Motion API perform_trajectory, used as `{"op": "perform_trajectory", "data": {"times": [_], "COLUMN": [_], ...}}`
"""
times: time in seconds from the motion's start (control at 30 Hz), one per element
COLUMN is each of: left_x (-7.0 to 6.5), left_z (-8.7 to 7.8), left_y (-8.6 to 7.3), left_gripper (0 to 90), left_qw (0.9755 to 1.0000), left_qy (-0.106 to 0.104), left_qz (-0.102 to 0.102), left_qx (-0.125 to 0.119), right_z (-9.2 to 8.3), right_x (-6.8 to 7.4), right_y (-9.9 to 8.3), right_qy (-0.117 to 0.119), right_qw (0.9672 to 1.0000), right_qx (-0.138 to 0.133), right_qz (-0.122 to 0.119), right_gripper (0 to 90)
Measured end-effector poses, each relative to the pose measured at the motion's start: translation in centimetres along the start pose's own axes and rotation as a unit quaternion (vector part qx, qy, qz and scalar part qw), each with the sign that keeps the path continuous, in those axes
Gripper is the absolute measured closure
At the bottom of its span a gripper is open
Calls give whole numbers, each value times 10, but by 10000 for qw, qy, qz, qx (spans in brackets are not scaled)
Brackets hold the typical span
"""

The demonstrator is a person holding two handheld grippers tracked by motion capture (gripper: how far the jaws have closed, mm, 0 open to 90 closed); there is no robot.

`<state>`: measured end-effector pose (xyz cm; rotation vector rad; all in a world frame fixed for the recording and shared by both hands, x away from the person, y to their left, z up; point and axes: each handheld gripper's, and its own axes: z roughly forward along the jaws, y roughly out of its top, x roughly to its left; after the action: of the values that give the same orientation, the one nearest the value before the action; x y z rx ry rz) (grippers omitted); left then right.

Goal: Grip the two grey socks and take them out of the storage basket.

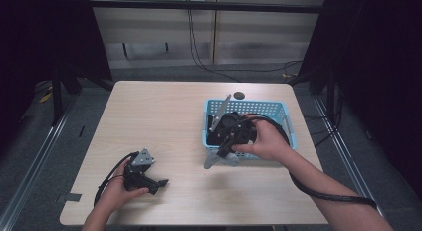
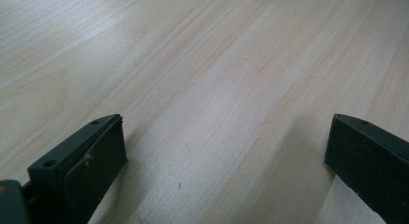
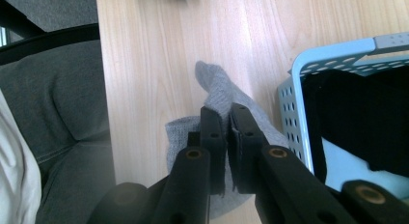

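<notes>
I see a grey sock (image 3: pixel 219 96) that looks soft and a bit crumpled, with a fine knit. It lies on the light wood desk (image 1: pixel 164 116) just beside the near left corner of a blue basket (image 1: pixel 291 124), and in the high view it pokes out as a pale grey lump (image 1: pixel 215 160) at the basket's front edge. The basket has small holes in its walls, and there is something dark inside it; I cannot tell what that dark thing is. My right claw (image 3: pixel 227 119) is squeezed tight on the sock, with the cloth pinched between its two black jaws so only a thin line shows between them. In the high view the right claw (image 1: pixel 223 152) is held over the basket's near left corner, and my right hand (image 1: pixel 266 141) wraps around it. The basket sits toward the right side of the desk, near the far edge, next to a small dark round spot (image 1: pixel 239 95) on the wood. The whole left half of the desk is bare wood, so there is lots of room there. My left claw (image 1: pixel 161 183) rests low near the front left of the desk, held by my left hand (image 1: pixel 117 193). In the left gripper view its jaws (image 2: pixel 224 151) stand wide apart with only bare wood between them, gripping nothing.
</notes>
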<state>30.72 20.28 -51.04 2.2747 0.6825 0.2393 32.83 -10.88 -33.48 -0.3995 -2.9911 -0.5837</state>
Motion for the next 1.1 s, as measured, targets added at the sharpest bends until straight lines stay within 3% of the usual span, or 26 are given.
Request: {"op": "perform_trajectory", "data": {"times": [0.37, 0.83, 0.97, 1.1], "left_x": [0, 0, 0, 0], "left_z": [0, 0, 0, 0], "left_y": [0, 0, 0, 0], "left_gripper": [2, 2, 2, 2], "left_qw": [10000, 10000, 10000, 10000], "left_qy": [0, 1, 1, 2], "left_qz": [-3, -2, -2, 1], "left_qx": [11, 10, 11, 11], "right_z": [29, 48, 53, 47], "right_x": [-4, -3, -4, -3], "right_y": [-5, -15, -20, -23], "right_qy": [115, 167, 244, 274], "right_qw": [9999, 9997, 9994, 9994], "right_qx": [120, 195, 230, 162], "right_qz": [-6, -57, 44, 144], "right_gripper": [855, 839, 766, 654]}}
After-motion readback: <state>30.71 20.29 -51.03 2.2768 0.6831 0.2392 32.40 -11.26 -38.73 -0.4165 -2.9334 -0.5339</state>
